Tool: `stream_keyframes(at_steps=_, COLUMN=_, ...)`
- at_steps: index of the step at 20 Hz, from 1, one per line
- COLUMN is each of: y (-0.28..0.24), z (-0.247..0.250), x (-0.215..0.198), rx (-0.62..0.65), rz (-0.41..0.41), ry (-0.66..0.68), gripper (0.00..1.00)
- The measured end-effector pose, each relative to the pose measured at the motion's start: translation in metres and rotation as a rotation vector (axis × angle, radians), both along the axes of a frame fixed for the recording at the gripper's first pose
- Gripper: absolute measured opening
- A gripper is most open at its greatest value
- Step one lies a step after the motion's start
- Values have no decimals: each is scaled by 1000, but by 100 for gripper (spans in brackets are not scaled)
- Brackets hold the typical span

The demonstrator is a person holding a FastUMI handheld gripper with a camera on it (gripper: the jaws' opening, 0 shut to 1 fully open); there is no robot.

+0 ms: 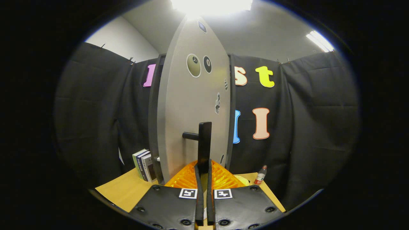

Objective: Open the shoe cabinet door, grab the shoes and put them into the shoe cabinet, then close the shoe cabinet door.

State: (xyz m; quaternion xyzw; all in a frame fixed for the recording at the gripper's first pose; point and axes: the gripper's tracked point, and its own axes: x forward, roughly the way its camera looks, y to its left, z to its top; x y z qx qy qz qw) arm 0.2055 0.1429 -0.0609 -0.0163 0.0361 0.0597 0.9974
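Note:
The shoe cabinet's grey door (191, 121), dotted with round stickers, rises right in front of me on the wooden table (124, 190). Its dark frame (154, 127) shows on both sides, and the door's left edge shows its thickness. A black upright bar handle (204, 143) stands off the door on a short stub. My gripper (204, 171) is shut on the lower end of that handle, with the bar running down between the two narrow fingers (198, 191). What is inside the cabinet is hidden by the door.
Several books (143, 164) stand upright on the table just left of the cabinet. A small bottle with a red label (261, 175) stands to the right, with a bit of something yellow (243, 180) beside it. Black cloth walls close the booth behind.

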Motion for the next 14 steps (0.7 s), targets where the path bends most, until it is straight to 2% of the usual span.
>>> stream_keyframes(at_steps=9, y=-24, z=0, x=4, rx=41, rz=-76, ry=-7, gripper=5)
stream_keyframes(at_steps=14, y=-25, z=-2, x=1, rx=51, rz=-58, ry=-7, gripper=3)
